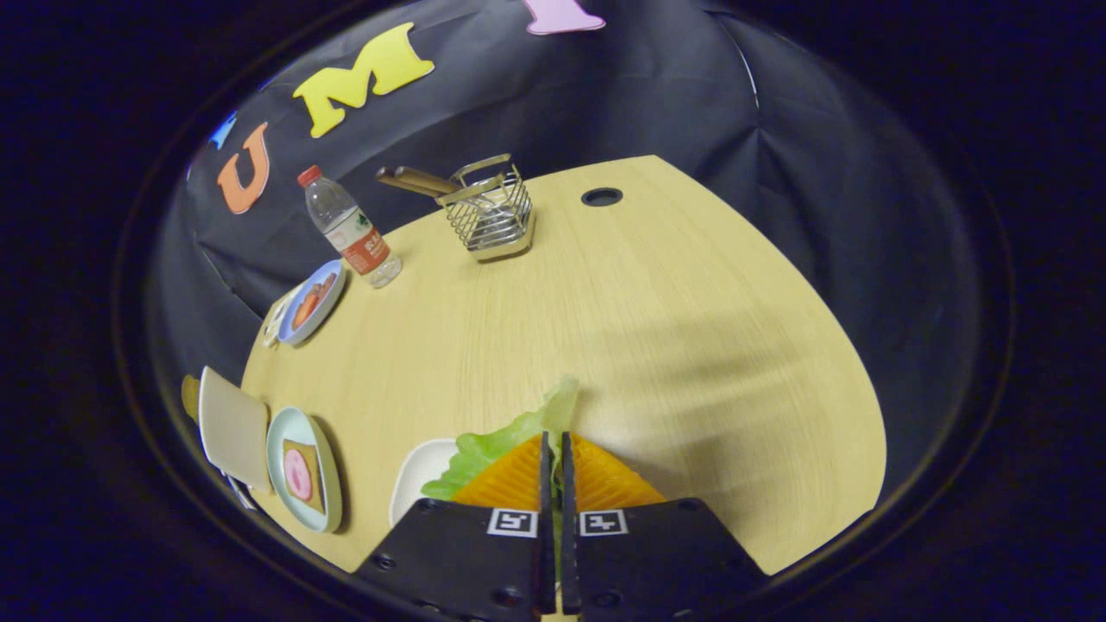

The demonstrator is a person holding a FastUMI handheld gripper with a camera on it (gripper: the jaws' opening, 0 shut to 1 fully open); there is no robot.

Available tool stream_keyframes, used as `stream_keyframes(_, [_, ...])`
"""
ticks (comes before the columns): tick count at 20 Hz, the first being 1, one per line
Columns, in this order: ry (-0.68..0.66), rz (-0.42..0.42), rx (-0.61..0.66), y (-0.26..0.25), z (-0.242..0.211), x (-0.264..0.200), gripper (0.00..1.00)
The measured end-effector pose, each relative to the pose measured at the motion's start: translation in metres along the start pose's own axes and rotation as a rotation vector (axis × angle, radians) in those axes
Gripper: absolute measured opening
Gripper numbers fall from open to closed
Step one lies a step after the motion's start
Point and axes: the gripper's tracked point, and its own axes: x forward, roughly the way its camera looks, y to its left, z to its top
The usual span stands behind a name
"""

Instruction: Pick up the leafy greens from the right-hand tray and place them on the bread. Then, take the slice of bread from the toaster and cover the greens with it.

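My gripper [554,439] is shut on the leafy greens [510,432], a pale green lettuce leaf that sticks out ahead of and to the left of the orange fingers [511,477]. Just left of the fingers, partly under the leaf, lies a small white tray [415,484]. Farther left a light blue plate [281,449] carries a slice of bread [304,474] with a pink round topping. Beside that plate stands the cream-coloured toaster [233,428], seen side-on; I cannot make out a slice in it.
At the far side of the wooden table [605,328] stand a wire utensil holder [492,212] with wooden handles, a water bottle [350,226] and a blue plate [311,302] with orange food. A round cable hole [602,196] sits near the far edge.
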Motion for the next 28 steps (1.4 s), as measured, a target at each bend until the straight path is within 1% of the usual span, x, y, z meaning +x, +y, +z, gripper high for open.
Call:
stream_keyframes(1, [-0.018,0.007,-0.005,0.001,0.002,0.000,0.04])
stream_keyframes(2, [-0.010,0.006,-0.002,0.000,0.000,0.001,0.01])
stream_keyframes(4, [0.001,0.024,-0.004,0.006,-0.001,-0.006,0.01])
stream_keyframes(6, [-0.021,0.078,-0.008,0.025,0.005,-0.022,0.01])
stream_keyframes(9, [-0.072,0.102,-0.042,0.051,0.013,-0.050,0.00])
stream_keyframes(10, [-0.081,0.117,-0.042,0.065,0.020,-0.052,0.00])
stream_keyframes(14, [-0.096,0.160,-0.038,0.119,0.011,-0.081,0.00])
stream_keyframes(17, [-0.091,0.188,-0.052,0.165,-0.004,-0.098,0.00])
stream_keyframes(19, [-0.065,0.233,-0.049,0.205,-0.020,-0.105,0.00])
stream_keyframes(24, [-0.008,0.319,-0.039,0.297,-0.049,-0.104,0.00])
stream_keyframes(26, [0.042,0.352,-0.015,0.324,-0.065,-0.087,0.00])
stream_keyframes(28, [0.103,0.336,0.030,0.330,-0.079,-0.055,0.00])
